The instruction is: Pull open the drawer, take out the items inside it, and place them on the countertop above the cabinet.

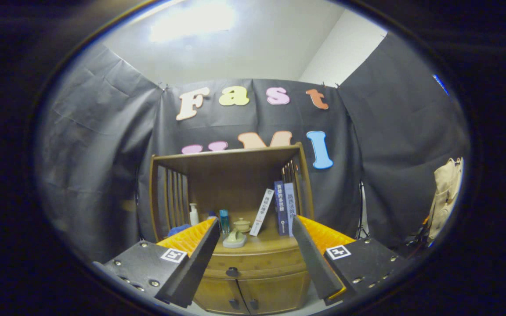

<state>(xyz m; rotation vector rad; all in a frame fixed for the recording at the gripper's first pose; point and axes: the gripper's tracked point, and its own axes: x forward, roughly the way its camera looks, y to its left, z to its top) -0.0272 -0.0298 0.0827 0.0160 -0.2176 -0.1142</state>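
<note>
Gripper: the gripper [253,228] has its fingers spread wide with nothing between them but open air; it is held in front of the wooden cabinet, apart from it.
Cabinet: a brown wooden cabinet [253,281] with a curved front stands against the black cloth wall, seen through the gap between the two fingers.
Drawer: the shallow wooden drawer [259,262] with a small dark round knob [232,272] sits in the cabinet just under the worktop; it is closed, so its contents are hidden.
Doors: two wooden doors [248,294] with small dark knobs lie below the drawer, both closed.
Worktop: the wooden worktop [266,243] forms the top of the cabinet, under an open wooden shelf frame [231,156] with slatted sides.
On the worktop: a pale green ceramic piece on a grey saucer [235,239] rests near the cabinet's front edge, straight above the knob; a small beige lidded pot [242,224] stands behind it; a blue bottle [224,220] stands just left of the pot; a white pump bottle [194,215] stands further left, by the slats.
Books: a white book [262,212] leans tilted right of the pot; two upright blue books [284,213] stand at the cabinet's right side.
Beyond: a beige garment [445,197] hangs well to the right of the cabinet.
</note>
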